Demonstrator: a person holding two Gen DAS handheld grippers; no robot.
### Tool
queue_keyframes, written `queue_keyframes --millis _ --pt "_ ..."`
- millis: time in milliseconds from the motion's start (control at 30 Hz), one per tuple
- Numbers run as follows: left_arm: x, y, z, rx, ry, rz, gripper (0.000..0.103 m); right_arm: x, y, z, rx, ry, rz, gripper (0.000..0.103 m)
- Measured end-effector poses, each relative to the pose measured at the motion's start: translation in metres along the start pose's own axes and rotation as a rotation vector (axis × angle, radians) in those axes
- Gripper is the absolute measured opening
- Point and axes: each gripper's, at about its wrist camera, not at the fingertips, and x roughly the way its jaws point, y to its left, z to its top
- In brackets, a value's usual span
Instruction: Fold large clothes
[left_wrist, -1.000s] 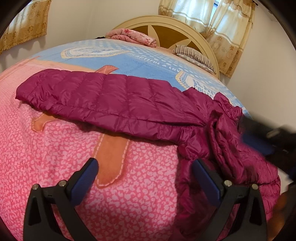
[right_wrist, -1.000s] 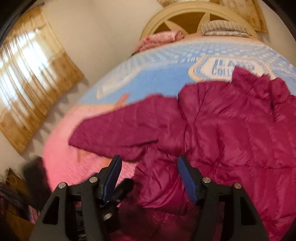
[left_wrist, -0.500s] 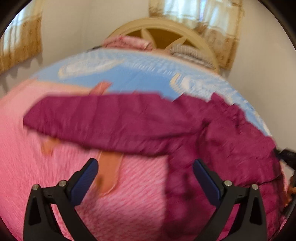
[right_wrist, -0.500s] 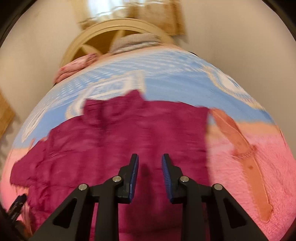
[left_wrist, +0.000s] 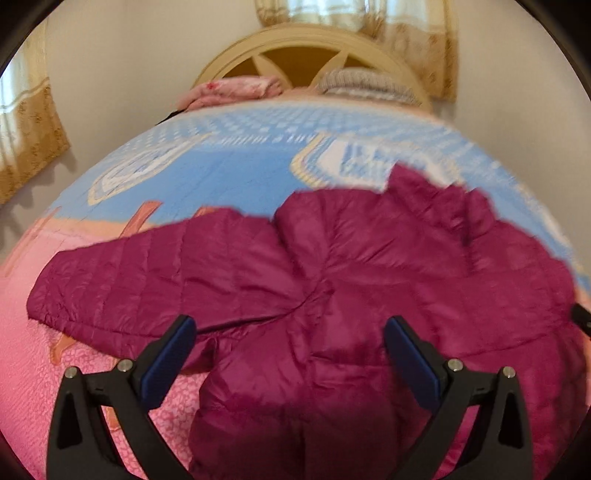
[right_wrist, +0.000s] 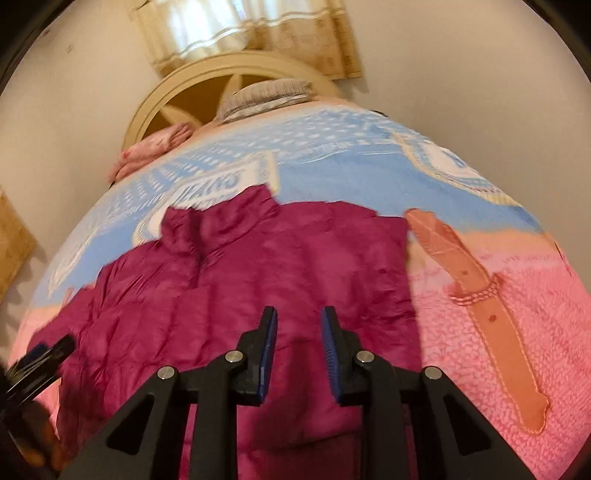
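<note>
A magenta quilted puffer jacket (left_wrist: 369, 273) lies spread on the bed, collar toward the headboard, one sleeve (left_wrist: 147, 273) stretched out to the left. My left gripper (left_wrist: 290, 341) is wide open and empty above the jacket's lower body. In the right wrist view the jacket (right_wrist: 258, 280) fills the middle. My right gripper (right_wrist: 299, 332) hovers over its body with the jaws a small gap apart, holding nothing. The left gripper's tip (right_wrist: 40, 358) shows at the left edge of that view.
The bed has a pink and blue patterned blanket (left_wrist: 229, 173) (right_wrist: 509, 295). A cream arched headboard (left_wrist: 310, 48), a grey striped pillow (left_wrist: 365, 79) and a folded pink cloth (left_wrist: 236, 88) are at the far end. Walls and curtains surround the bed.
Both grippers swung toward the jacket's body. The right gripper's jaws narrowed from wide open to a small gap. The jacket body now lies flatter and more spread out.
</note>
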Motion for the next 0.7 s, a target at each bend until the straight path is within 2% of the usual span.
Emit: queue_keyframes --millis 133,233,400,500,533,600,667,700 --pt "0.018 -0.004 -0.015 0.005 0.019 0.036 0.103 0.031 0.006 -0.017 -0.017 0.07 -0.017 0.024" --pt "0.025 -0.004 -0.019 0.005 0.04 0.027 0.103 0.042 0.003 -0.026 -0.013 0.065 -0.014 0.025" --pt "0.034 0.003 -0.018 -0.044 0.082 -0.032 0.103 0.042 0.013 -0.028 -0.049 0.053 -0.056 0.026" --pt "0.022 0.013 -0.016 -0.08 0.086 -0.074 0.103 0.043 0.014 -0.029 -0.06 0.051 -0.067 0.027" --pt "0.014 0.02 -0.015 -0.098 0.076 -0.092 0.103 0.044 0.014 -0.029 -0.059 0.051 -0.066 0.027" --pt "-0.015 0.049 -0.01 -0.174 -0.018 -0.122 0.103 0.042 0.013 -0.031 -0.049 0.047 -0.057 0.027" --pt "-0.035 0.081 -0.004 -0.229 -0.102 -0.102 0.103 0.042 0.011 -0.03 -0.039 0.045 -0.046 0.027" --pt "-0.043 0.102 0.0 -0.258 -0.136 -0.064 0.103 0.041 0.011 -0.031 -0.038 0.045 -0.045 0.027"
